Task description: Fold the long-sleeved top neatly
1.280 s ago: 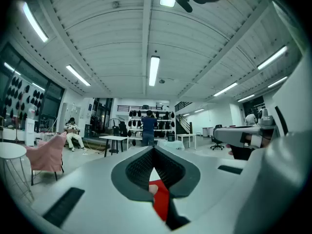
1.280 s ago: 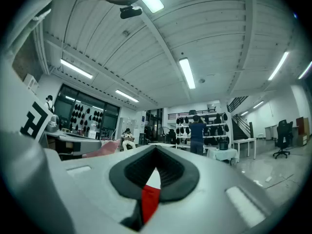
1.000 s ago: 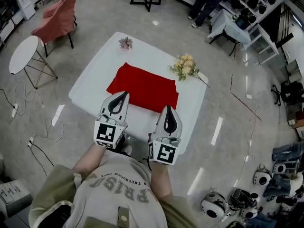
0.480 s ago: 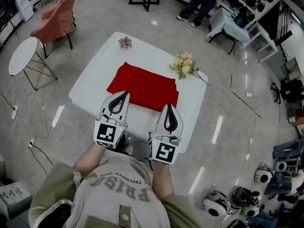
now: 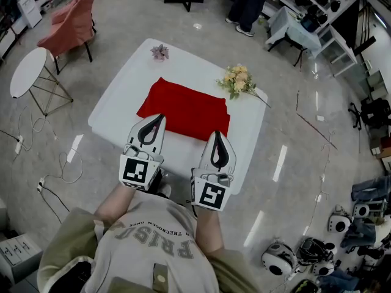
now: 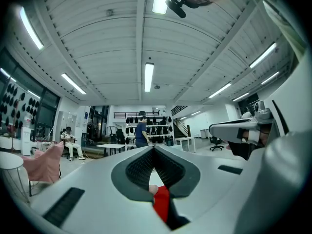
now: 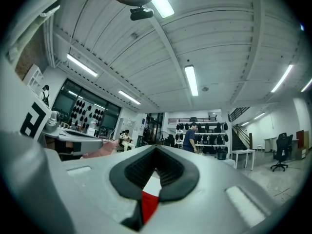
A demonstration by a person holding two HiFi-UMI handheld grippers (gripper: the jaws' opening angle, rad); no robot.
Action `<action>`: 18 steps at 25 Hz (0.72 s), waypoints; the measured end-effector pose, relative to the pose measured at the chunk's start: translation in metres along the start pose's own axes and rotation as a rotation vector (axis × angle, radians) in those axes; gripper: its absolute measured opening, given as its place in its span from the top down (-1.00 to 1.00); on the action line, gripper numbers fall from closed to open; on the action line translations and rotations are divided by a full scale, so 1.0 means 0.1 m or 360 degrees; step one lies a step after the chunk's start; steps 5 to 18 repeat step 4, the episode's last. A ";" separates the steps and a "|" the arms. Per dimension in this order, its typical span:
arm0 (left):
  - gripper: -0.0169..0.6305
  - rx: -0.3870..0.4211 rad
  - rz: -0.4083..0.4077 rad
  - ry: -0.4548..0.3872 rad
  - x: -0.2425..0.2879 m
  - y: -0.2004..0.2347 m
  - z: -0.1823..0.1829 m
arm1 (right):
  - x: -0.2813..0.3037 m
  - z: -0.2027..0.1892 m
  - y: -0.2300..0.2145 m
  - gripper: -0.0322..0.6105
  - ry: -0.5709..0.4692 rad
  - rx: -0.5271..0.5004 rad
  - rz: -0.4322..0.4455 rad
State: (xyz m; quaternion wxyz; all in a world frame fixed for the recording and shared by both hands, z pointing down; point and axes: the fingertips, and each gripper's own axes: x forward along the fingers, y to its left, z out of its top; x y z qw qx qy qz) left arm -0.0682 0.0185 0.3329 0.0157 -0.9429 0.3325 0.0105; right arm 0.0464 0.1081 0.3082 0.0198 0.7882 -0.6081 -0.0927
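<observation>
1. Head view: the red long-sleeved top (image 5: pixel 183 110) lies folded into a flat rectangle on the white tabletop (image 5: pixel 122 87), its near edge at the tips of both tools.
2. The left tool (image 5: pixel 156 118) and right tool (image 5: pixel 218 135) are clenched empty, their ribbed black pads meeting.
3. The cloth looks soft and matte; the tools have hard grey shells.

head — steeply down on table (image 5: pixel 122 96) | 2 gripper views — level, sharing far shelving (image 6: pixel 161 121)

Top (image 5: pixel 183 112): red cloth, matt.
Table (image 5: pixel 121 93): white, smooth.
Floor (image 5: pixel 287 182): polished, glossy, reflects lights.
Left gripper (image 5: pixel 160 118), right gripper (image 5: pixel 218 134): smooth matt plastic shells, ribbed black pads (image 6: pixel 140 167).
</observation>
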 end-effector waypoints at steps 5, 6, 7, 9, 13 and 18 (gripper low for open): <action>0.91 -0.0006 -0.0008 -0.0042 0.01 0.00 0.04 | 0.01 0.00 0.00 0.90 -0.0008 0.0003 -0.0003; 0.91 -0.0006 -0.0008 -0.0042 0.01 0.00 0.04 | 0.01 0.00 0.00 0.90 -0.0008 0.0003 -0.0003; 0.91 -0.0006 -0.0008 -0.0042 0.01 0.00 0.04 | 0.01 0.00 0.00 0.90 -0.0008 0.0003 -0.0003; 0.91 -0.0006 -0.0008 -0.0042 0.01 0.00 0.04 | 0.01 0.00 0.00 0.90 -0.0008 0.0003 -0.0003; 0.91 -0.0006 -0.0008 -0.0042 0.01 0.00 0.04 | 0.01 0.00 0.00 0.90 -0.0008 0.0003 -0.0003; 0.91 -0.0006 -0.0008 -0.0042 0.01 0.00 0.04 | 0.01 0.00 0.00 0.90 -0.0008 0.0003 -0.0003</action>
